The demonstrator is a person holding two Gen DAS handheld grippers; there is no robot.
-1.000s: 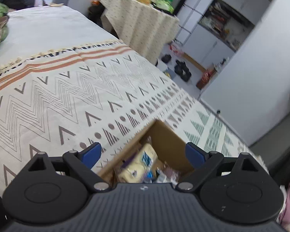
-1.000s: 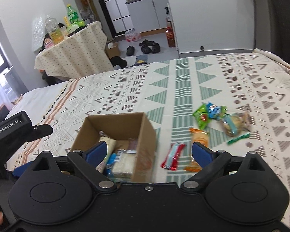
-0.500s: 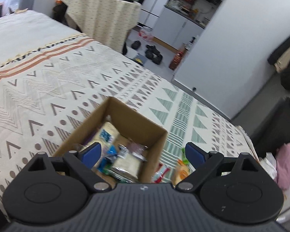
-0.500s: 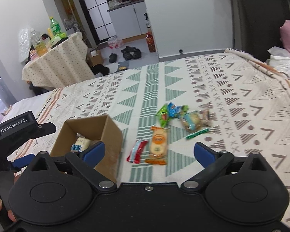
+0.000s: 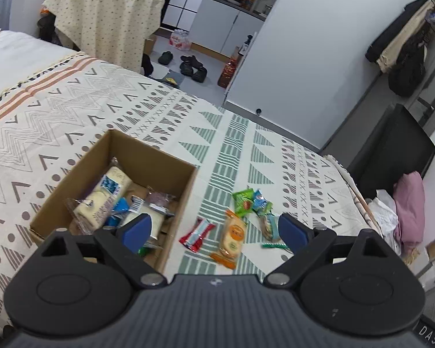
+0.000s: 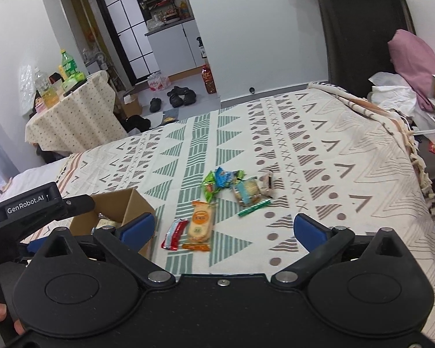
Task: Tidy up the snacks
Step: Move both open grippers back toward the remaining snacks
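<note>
An open cardboard box (image 5: 171, 197) (image 6: 130, 203) holds several wrapped snacks and stands on the patterned bedspread (image 6: 319, 156). To its right lie loose snacks: a red packet (image 5: 196, 234) (image 6: 174, 234), an orange cracker pack (image 5: 232, 236) (image 6: 200, 226), a green bag (image 5: 243, 201) (image 6: 210, 185), a blue bag (image 5: 261, 203), a clear cookie pack (image 6: 248, 191) and a green stick (image 6: 253, 207). My left gripper (image 5: 214, 229) is open and empty, above the box's right edge. My right gripper (image 6: 223, 227) is open and empty, above the red and orange packs.
The bed's right edge (image 6: 420, 174) drops beside a black chair (image 6: 362, 29) with pink and white cloth. Beyond the bed's far edge are the floor with shoes (image 6: 177, 98), a covered table with bottles (image 6: 72, 110) and a white wall.
Both grippers have swung to the right. The loose snacks have come into the left wrist view, and the box has slid to the left in the right wrist view. Both stay open.
</note>
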